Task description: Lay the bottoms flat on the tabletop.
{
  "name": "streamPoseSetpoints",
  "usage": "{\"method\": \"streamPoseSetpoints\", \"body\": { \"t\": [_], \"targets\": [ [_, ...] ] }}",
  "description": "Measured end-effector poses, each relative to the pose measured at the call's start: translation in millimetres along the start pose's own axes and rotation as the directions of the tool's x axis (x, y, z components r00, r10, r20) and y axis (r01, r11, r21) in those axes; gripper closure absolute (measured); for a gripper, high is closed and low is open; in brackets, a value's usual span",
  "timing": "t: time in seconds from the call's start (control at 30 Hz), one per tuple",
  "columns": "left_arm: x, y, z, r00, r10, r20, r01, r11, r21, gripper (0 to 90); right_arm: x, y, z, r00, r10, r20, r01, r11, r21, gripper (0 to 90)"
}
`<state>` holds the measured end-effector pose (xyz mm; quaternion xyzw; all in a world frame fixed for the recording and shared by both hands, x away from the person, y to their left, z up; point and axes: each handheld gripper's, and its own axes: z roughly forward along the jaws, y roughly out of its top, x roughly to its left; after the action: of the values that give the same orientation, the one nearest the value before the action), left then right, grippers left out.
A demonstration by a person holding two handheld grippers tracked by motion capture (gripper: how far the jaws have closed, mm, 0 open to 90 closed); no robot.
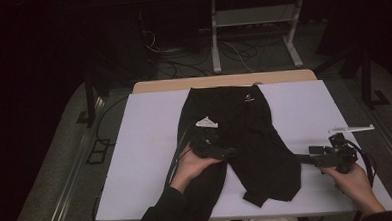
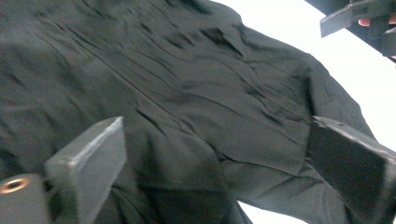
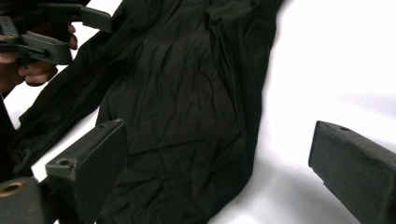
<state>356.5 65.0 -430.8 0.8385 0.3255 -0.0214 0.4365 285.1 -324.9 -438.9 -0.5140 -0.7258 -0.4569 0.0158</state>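
A pair of black fabric trousers (image 1: pixel 235 139) lies flat on the white table (image 1: pixel 146 157), waistband at the far edge, legs toward the person. The left gripper (image 1: pixel 225 151) hovers over the left leg, jaws apart, nothing clamped. The right gripper (image 1: pixel 306 158) sits just beside the right leg, jaws likewise apart.

Trousers (image 1: pixel 240 138) lie on the table (image 1: pixel 146 152), a tag (image 1: pixel 206 122) on them.

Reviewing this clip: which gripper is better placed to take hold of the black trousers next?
Probably the left. The left gripper hangs over the crotch of the black trousers, open, with cloth spanning the gap between its fingers. The right gripper, also open, sits beside the leg over the bare white table.
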Motion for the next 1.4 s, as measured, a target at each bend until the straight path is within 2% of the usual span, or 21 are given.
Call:
{"method": "streamPoseSetpoints", "body": {
  "t": [0.1,0.27,0.5,0.6,0.67,0.77,0.87,0.97,1.13,1.2,1.27,1.4],
  "targets": [
    [-2.9,-3.4,4.5,0.9996,0.028,-0.003,-0.028,0.9986,0.045,15.3,0.3,-4.2,-2.1,0.9999,-0.002,-0.011,0.002,1.0,0.012,12.0],
    [-6.9,-8.9,7.7,0.9964,0.082,-0.023,-0.078,0.99,0.117,27.8,5.2,-13.9,-3.0,0.9998,-0.017,-0.013,0.018,0.998,0.068,15.3],
    [-6.2,-11.9,11.6,0.9928,0.109,-0.049,-0.102,0.9867,0.126,49.8,10.9,-24.5,2.8,0.999,-0.045,-0.002,0.045,0.986,0.161,23.5],
    [-6.6,-11.9,13.8,0.99,0.115,-0.083,-0.103,0.9855,0.135,65.3,11.1,-25.9,7.6,0.999,-0.043,-0.009,0.044,0.98,0.192,28.9],
    [-5.3,-12.3,15.4,0.9888,0.117,-0.093,-0.103,0.9846,0.141,76.0,11.8,-25.5,9.2,0.999,-0.037,-0.024,0.041,0.98,0.197,37.0],
    [-3.1,-12.4,16.2,0.9889,0.112,-0.098,-0.098,0.9855,0.139,84.8,13.7,-26.2,12.9,0.9981,-0.028,-0.056,0.039,0.975,0.22,48.7],
    [-2.3,-12.3,15.9,0.9892,0.107,-0.101,-0.093,0.9867,0.133,86.8,13.4,-26.9,17.3,0.9951,0.004,-0.099,0.022,0.966,0.257,66.4],
    [-1.8,-11.8,13.9,0.9876,0.105,-0.117,-0.089,0.9874,0.13,87.2,12.6,-26.9,18.6,0.9933,0.011,-0.115,0.021,0.96,0.279,86.8],
    [0.1,-10.9,9.8,0.985,0.108,-0.134,-0.091,0.9878,0.126,87.4,12.1,-24.0,5.1,0.9923,0.009,-0.124,0.022,0.968,0.249,88.6],
    [0.8,-10.1,8.1,0.9843,0.109,-0.139,-0.092,0.9878,0.126,87.4,10.7,-25.0,-1.1,0.9914,0.016,-0.13,0.017,0.968,0.25,88.6],
    [2.5,-9.4,6.1,0.9831,0.109,-0.147,-0.091,0.9881,0.124,87.4,8.5,-28.0,-6.2,0.991,0.032,-0.13,0.003,0.966,0.26,88.6],
    [5.6,-9.5,2.4,0.9811,0.105,-0.163,-0.085,0.9885,0.125,87.4,1.8,-35.8,-15.3,0.9939,0.05,-0.099,-0.019,0.957,0.288,88.6]
  ]
}}
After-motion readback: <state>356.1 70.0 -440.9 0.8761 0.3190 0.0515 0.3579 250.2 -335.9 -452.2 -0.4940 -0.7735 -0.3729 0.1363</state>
